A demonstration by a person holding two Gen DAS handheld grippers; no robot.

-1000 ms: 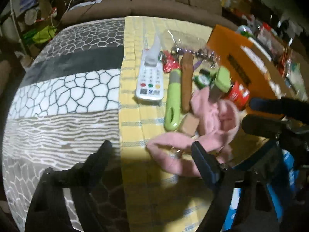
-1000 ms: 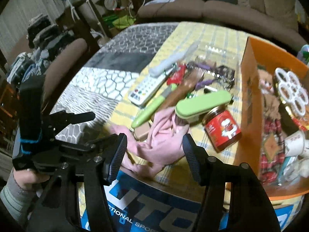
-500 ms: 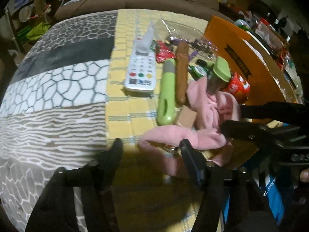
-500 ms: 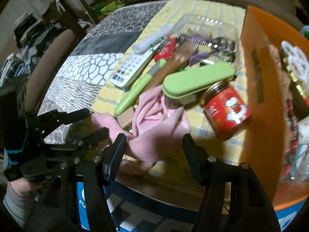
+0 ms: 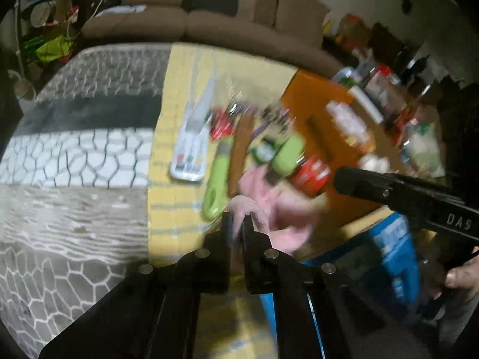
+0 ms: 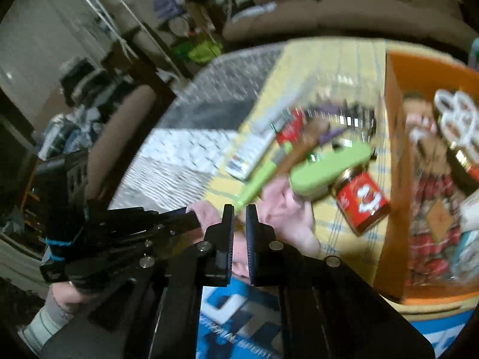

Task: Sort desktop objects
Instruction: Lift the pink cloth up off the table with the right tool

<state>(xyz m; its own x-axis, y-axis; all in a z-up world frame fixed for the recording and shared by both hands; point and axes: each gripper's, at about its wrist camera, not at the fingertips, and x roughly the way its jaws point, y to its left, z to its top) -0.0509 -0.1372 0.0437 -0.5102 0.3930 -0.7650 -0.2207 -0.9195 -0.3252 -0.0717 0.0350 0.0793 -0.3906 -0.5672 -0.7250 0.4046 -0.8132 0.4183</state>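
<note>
Evidently soft, light and limp, the pink cloth (image 5: 278, 209) lies at the counter's near edge beside the red jar (image 6: 360, 200), pinched at separate folds by the left hand-held gripper (image 5: 236, 224) and right hand-held gripper (image 6: 238, 209), so it will likely sag and drag neighbours.

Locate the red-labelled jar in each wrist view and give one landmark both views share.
Left wrist: red-labelled jar right of centre, against the orange box.
Right wrist: jar right of centre, left of the box wall.
Shared landmark: green case touching the jar's lid end.
</note>
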